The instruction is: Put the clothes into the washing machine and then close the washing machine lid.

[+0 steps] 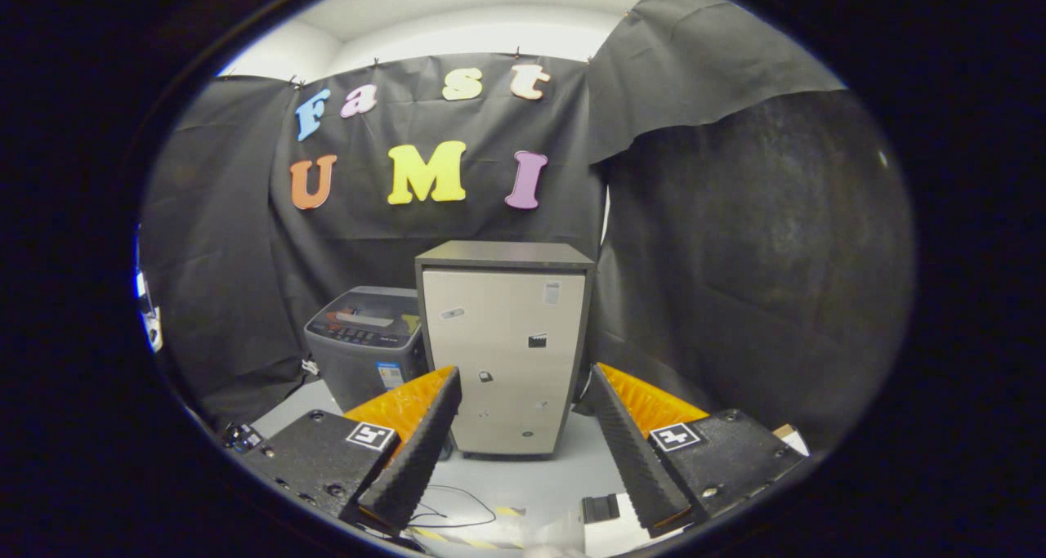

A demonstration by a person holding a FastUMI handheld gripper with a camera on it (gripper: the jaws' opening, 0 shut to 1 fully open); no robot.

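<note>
Beyond the fingers, toward the middle left of the frame, stands the washing machine [368, 341], a small grey top-loading unit with a dark, sloped control panel on its upper face and a pale sticker low on its front. Its lid lies flat and appears closed. It sits on the light floor [523, 480] against the black cloth wall [760, 256], touching or just beside the left flank of a taller cabinet [511, 345]. That cabinet has a dark top and frame and a beige front door dotted with a few small stickers and marks; it fills the space straight ahead between the two fingers.

At the bottom of the frame the gripper [523, 452] is held wide open, its two ribbed fingers [413, 452] spread well apart with nothing between them. Each finger base carries a square black-and-white marker. The left fingertip overlaps the lower right corner of the washing machine in the picture, though the machine is farther back.

On the floor just ahead of the fingers lie a thin dark cable [458, 509], a strip of yellow-and-black tape [462, 540] and a small dark block [601, 507]
</note>
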